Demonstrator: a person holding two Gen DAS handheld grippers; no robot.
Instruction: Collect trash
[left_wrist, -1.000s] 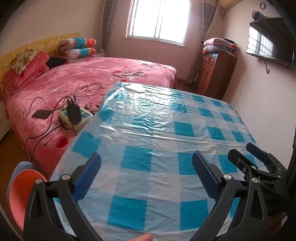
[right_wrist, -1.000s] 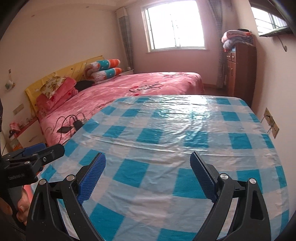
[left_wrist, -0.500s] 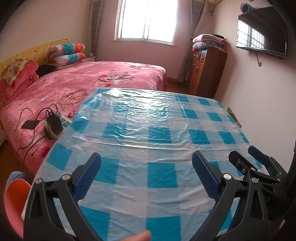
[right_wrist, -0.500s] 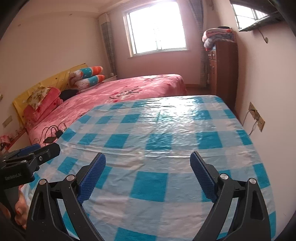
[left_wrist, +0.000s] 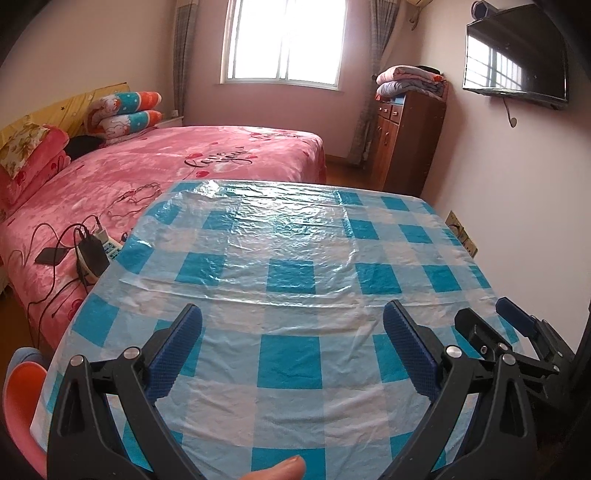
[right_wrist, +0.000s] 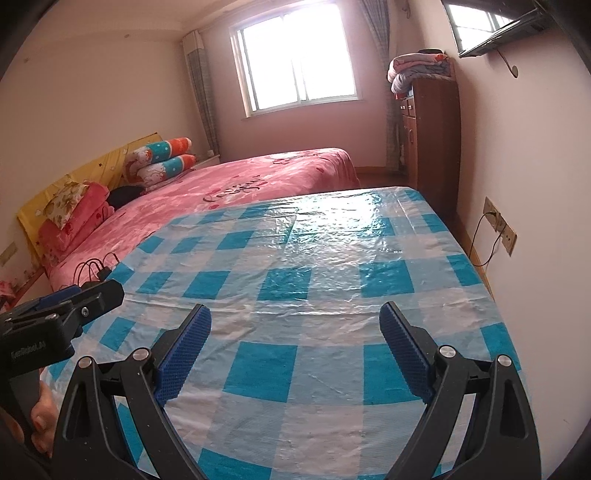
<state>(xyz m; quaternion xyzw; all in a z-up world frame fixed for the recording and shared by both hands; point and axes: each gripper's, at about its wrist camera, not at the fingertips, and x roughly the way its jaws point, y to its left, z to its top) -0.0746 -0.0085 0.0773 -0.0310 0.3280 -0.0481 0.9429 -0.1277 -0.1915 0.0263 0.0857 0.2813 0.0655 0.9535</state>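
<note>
2 grippers, left (left_wrist: 291, 332) and right (right_wrist: 295, 332), gape wide over the checked tablecloth (left_wrist: 295, 258).

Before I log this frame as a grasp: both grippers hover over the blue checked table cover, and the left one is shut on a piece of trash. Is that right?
Not quite. The left gripper is open, jaws wide apart with nothing between them, as the left wrist view shows. The rest holds: the right gripper is open too, and both hover over the blue checked table cover. No trash shows on it.
</note>
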